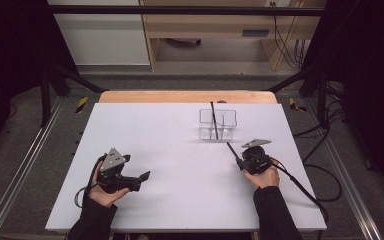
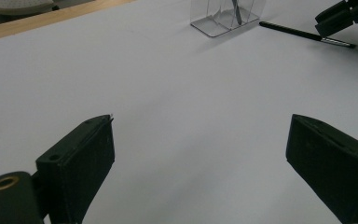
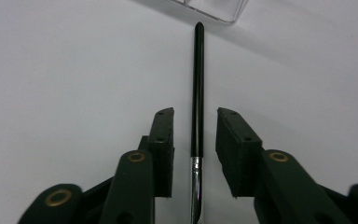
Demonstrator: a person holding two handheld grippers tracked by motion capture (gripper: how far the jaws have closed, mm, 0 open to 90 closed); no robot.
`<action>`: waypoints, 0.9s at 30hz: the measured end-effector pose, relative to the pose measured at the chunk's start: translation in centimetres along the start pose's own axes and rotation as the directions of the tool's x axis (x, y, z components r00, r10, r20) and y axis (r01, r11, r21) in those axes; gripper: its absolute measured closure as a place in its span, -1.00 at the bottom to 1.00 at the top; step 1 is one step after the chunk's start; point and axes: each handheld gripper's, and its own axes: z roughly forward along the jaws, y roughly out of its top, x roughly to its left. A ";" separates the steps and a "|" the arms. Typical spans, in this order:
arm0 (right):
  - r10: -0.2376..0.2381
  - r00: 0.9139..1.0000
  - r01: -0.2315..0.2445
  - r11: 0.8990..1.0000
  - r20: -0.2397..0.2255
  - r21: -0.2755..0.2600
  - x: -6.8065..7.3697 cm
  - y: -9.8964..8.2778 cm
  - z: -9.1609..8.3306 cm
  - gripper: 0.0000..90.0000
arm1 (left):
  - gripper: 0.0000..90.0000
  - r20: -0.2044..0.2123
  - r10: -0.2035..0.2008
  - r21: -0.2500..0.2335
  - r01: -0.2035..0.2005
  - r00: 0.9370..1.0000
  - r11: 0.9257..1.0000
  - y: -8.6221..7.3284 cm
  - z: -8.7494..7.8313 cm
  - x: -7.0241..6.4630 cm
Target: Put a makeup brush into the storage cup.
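A: Where is the makeup brush [image 3: 197, 88] lying?

B: It is lying flat on the white table [image 1: 170, 150], between the jaws of the right gripper [image 3: 195, 135]. In the right gripper view its long axis is running from 6 to 12 o'clock. The black handle end is pointing at 12, toward the clear organizer [image 1: 218, 124], and the chrome ferrule is sitting at 6.

A: Is the right gripper clamping it?

B: No. The jaws are standing apart on either side of the handle with a gap on both sides; the pads are not pressing.

A: And from above?

B: In the high view the brush [image 1: 231, 150] is pointing toward 11 o'clock, its tip near the organizer's front wall. A second brush [image 1: 213, 119] is standing in the organizer.

A: Left gripper [image 2: 200, 149]?

B: It is resting wide open over bare table, at about 9 o'clock from the right one and well apart from it.
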 end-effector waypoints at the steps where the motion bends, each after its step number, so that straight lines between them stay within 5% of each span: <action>1: -0.012 1.000 0.012 1.000 0.002 0.006 0.0 0.3 -0.1 0.38 | -0.84 0.000 0.001 0.000 -0.001 1.000 1.000 0.0 0.0 0.0; 11: -0.084 0.996 0.088 0.985 -0.028 0.146 -0.1 3.8 -0.1 0.32 | -0.84 0.001 -0.002 -0.004 0.002 1.000 1.000 0.0 -0.1 0.1; 27: -0.068 0.995 0.085 0.947 -0.067 0.308 -0.8 4.5 2.3 0.52 | -0.84 0.003 -0.002 0.002 0.002 1.000 1.000 0.0 -0.1 0.1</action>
